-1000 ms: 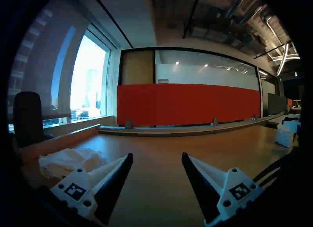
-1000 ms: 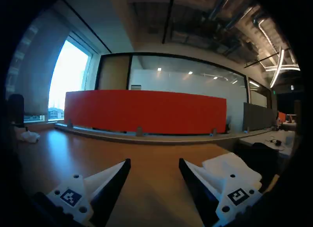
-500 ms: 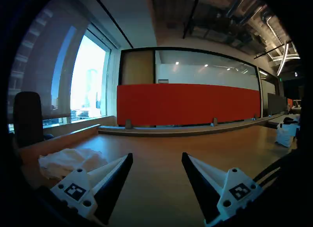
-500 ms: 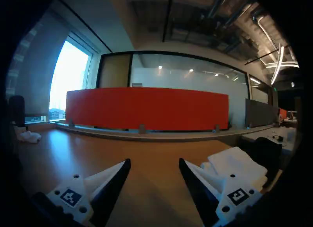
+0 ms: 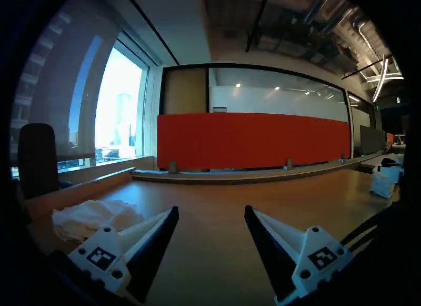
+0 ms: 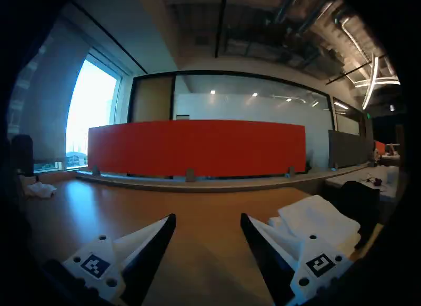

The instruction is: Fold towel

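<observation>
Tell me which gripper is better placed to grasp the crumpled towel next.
Left, probably. The crumpled towel lies close beside the open left gripper; seen from the right gripper, it is far across the table.

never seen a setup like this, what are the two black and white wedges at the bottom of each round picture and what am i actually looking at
Those wedges are the two fingers of a hand-held gripper. A person carries one in each hand, and a fisheye camera rides on each, looking forward along its fingers. One picture looks along the left gripper, the other along the right gripper. Both stand open, with nothing between the fingers. They look low across a wooden table. In the left gripper view a crumpled white towel lies by the finger at the picture's left. In the right gripper view a pile of folded white cloth lies behind the finger at the picture's right. A red divider panel runs along the table's far edge, with a bright window to one side.
</observation>
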`<control>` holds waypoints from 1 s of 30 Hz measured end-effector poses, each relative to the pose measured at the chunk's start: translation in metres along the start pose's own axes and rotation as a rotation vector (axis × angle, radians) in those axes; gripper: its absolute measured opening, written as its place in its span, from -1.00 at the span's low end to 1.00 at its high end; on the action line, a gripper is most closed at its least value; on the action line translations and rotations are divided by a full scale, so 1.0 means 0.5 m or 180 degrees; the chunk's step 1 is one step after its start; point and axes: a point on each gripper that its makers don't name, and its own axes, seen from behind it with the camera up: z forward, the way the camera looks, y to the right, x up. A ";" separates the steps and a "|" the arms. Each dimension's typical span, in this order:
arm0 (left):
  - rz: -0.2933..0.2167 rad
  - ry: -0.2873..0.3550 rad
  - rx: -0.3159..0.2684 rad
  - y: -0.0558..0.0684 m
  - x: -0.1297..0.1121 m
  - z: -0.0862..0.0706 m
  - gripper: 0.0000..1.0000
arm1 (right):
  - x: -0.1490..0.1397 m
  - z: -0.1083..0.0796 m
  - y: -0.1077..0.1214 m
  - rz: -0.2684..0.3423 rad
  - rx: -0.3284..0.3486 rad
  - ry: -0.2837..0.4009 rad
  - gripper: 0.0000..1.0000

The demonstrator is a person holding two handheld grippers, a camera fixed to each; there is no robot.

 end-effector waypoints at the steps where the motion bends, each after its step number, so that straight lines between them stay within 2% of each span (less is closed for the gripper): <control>1: 0.0000 0.0000 0.0000 0.000 0.000 0.000 0.85 | 0.000 0.000 0.000 0.0000 0.0000 0.0000 0.90; 30: 0.0000 0.0000 0.0000 0.000 0.002 -0.001 0.85 | -0.001 -0.008 0.006 0.0002 0.0026 0.0000 0.90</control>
